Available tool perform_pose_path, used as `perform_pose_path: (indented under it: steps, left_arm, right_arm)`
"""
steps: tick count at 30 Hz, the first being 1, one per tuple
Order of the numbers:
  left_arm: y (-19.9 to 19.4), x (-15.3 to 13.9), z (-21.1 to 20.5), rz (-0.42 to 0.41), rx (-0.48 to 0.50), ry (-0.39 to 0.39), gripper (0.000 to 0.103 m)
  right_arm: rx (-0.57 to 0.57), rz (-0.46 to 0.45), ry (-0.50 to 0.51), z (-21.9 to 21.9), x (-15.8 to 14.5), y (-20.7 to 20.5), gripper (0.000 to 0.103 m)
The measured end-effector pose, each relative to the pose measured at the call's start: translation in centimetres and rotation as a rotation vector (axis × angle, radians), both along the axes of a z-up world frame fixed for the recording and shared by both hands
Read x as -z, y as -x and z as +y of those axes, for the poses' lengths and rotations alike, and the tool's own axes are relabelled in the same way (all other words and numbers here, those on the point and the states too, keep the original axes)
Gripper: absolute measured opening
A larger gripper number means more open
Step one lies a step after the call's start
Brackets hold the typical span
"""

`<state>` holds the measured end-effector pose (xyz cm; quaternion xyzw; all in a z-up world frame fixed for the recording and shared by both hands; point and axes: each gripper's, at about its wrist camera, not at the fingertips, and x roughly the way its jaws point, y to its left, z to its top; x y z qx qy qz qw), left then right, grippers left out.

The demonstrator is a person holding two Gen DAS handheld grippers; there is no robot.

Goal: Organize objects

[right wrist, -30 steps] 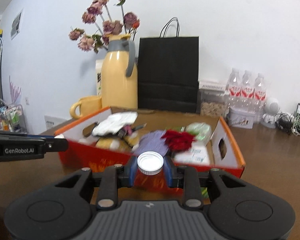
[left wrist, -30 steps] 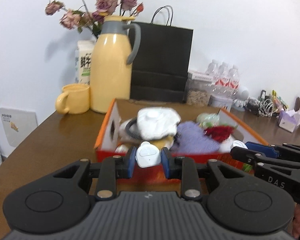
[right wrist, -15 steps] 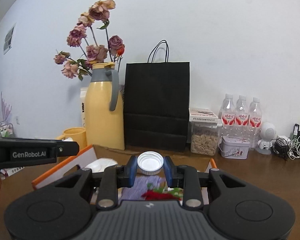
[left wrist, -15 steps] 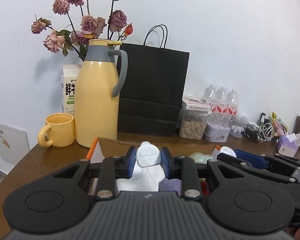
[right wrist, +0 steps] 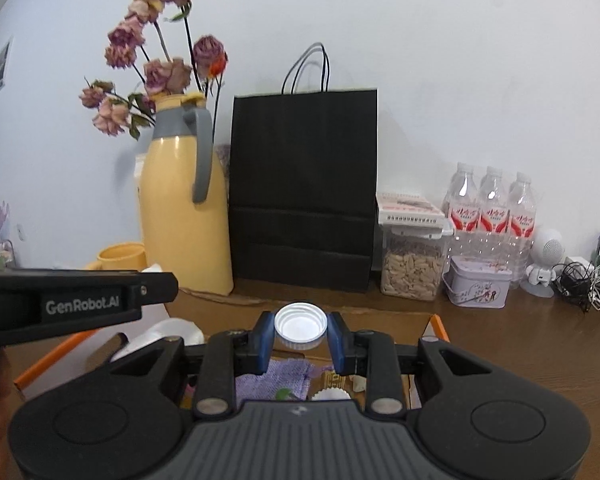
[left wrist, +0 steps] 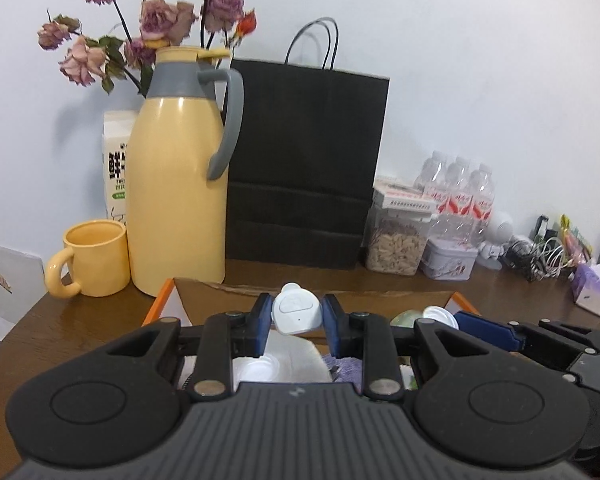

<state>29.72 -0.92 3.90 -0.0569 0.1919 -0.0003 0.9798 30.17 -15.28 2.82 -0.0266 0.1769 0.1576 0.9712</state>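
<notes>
L gripper point(left wrist: 296, 316) is clamped on a small white device point(left wrist: 296, 314), pads squeezing its sides so it sits upright w/ its face to the camera. R gripper point(right wrist: 300, 328) is clamped on a white cap point(right wrist: 300, 325), hollow side facing the lens; gripping across the rim gives the pads parallel edges, so probably a firm hold. Both items hang in the air above the box point(left wrist: 162, 306), not touching it — prob. mid-carry, either just lifted out or about to go in; can't tell which.

Below the tongs the box is already crowded: white cloth point(left wrist: 288, 360), purple cloth point(right wrist: 272, 378), a paper cup liner point(right wrist: 332, 394). The two grippers sit near each other, side by side, over the same box, so each one shows at the edge of the other's view.

Behind the box: yellow flask point(left wrist: 176, 176) w/ dried roses point(left wrist: 160, 16) behind it, mug point(left wrist: 94, 258), black bag point(left wrist: 306, 168), jar point(right wrist: 412, 268), tin point(right wrist: 480, 286), bottles point(right wrist: 492, 208) — lined up along the wall, out of the work area.
</notes>
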Motion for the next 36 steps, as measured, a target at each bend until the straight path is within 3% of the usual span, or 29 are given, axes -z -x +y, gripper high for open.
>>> perform_pose_path:
  steps: [4, 6, 7, 8, 10, 12, 13, 26, 36]
  left_arm:
    - [-0.8, 0.9, 0.2, 0.034, 0.005, -0.019, 0.035]
    - [-0.8, 1.0, 0.3, 0.039, -0.003, -0.034, 0.052]
    - [-0.8, 1.0, 0.4, 0.038, -0.013, -0.037, 0.072]
    - [-0.7, 1.0, 0.6, 0.034, -0.024, -0.039, 0.089]
    - [-0.5, 0.8, 0.9, 0.013, -0.042, -0.036, 0.103]
    - [-0.2, 0.6, 1.2, -0.015, -0.058, -0.021, 0.103]
    - [-0.1, 0.5, 1.3, -0.017, -0.064, -0.019, 0.103]
    - [0.9, 0.1, 1.4, -0.011, -0.068, -0.059, 0.103]
    - [7.2, -1.7, 2.1, -0.049, -0.063, -0.091, 0.103]
  right_arm:
    - [0.007, 0.040, 0.002, -0.3, 0.9, -0.8, 0.028]
    - [0.010, 0.046, 0.001, -0.5, 1.0, -0.9, 0.028]
    - [0.017, 0.045, 0.000, -0.5, 1.1, -0.8, 0.031]
    - [0.023, 0.046, 0.001, -0.6, 1.1, -0.8, 0.036]
    - [0.040, 0.041, -0.008, -0.9, 1.1, -0.8, 0.075]
    - [0.064, 0.025, -0.013, -1.2, 1.1, -0.6, 0.100]
    - [0.070, 0.020, -0.016, -1.3, 1.0, -0.6, 0.103]
    - [0.054, 0.042, -0.025, -1.7, 0.7, 0.2, 0.103]
    - [0.028, -0.002, -0.034, -2.6, -1.1, 5.5, 0.103]
